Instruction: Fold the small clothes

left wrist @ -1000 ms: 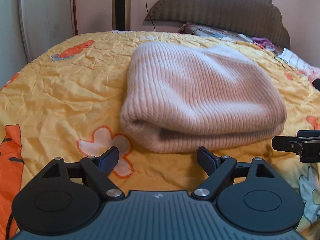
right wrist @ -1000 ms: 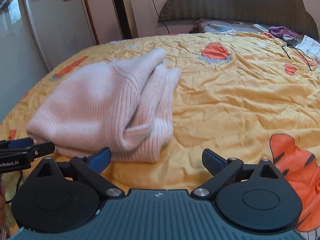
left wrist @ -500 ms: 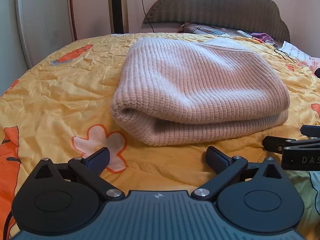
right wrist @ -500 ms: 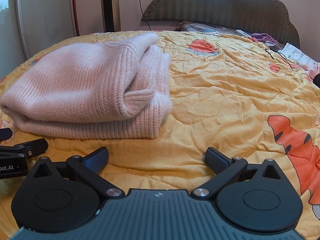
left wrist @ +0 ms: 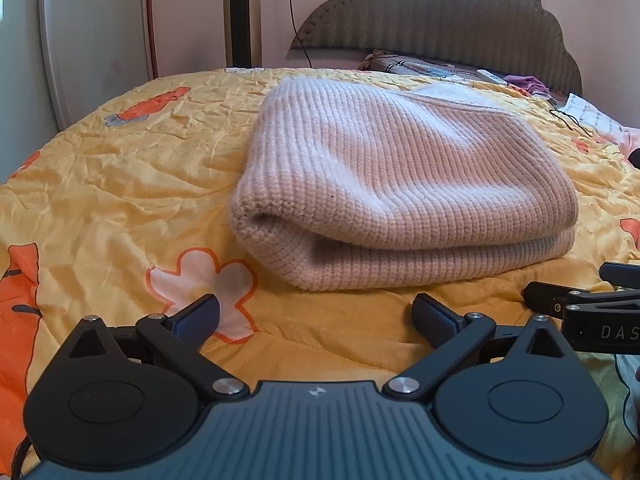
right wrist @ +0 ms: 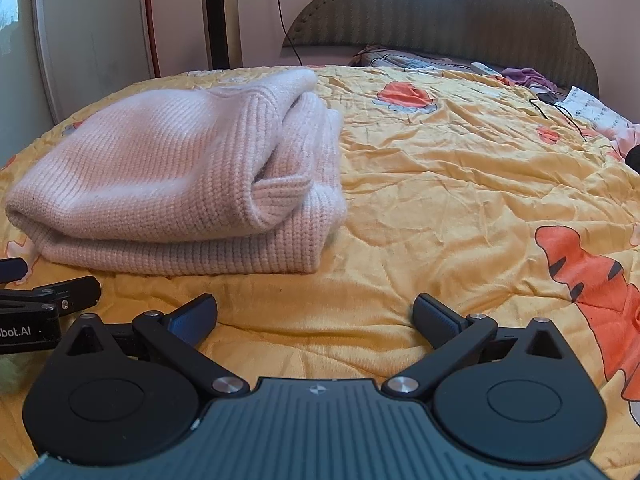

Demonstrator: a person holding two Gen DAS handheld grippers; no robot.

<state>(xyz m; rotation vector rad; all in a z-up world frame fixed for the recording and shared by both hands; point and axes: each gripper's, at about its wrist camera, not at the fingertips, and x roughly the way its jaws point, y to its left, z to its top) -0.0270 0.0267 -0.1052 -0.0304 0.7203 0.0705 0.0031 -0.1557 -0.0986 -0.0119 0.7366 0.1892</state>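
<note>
A pale pink knitted sweater (left wrist: 400,184) lies folded in a thick bundle on the yellow bedspread (left wrist: 120,184). In the right wrist view the sweater (right wrist: 172,184) sits at the left, its folded layers facing me. My left gripper (left wrist: 316,312) is open and empty, low over the bedspread just in front of the bundle. My right gripper (right wrist: 314,314) is open and empty, in front of the bundle's right end. Each gripper shows at the edge of the other's view: the right gripper (left wrist: 580,300), the left gripper (right wrist: 44,300).
A grey padded headboard (left wrist: 440,12) stands at the far end with pillows and small clutter (left wrist: 520,80) before it. A tall tower fan (left wrist: 242,12) and a white cabinet (left wrist: 92,40) stand beyond the bed's far left. A black cable (right wrist: 560,112) lies at the far right.
Both grippers have dropped lower and drawn back a little from the sweater, with jaws staying open. The sweater has not moved.
</note>
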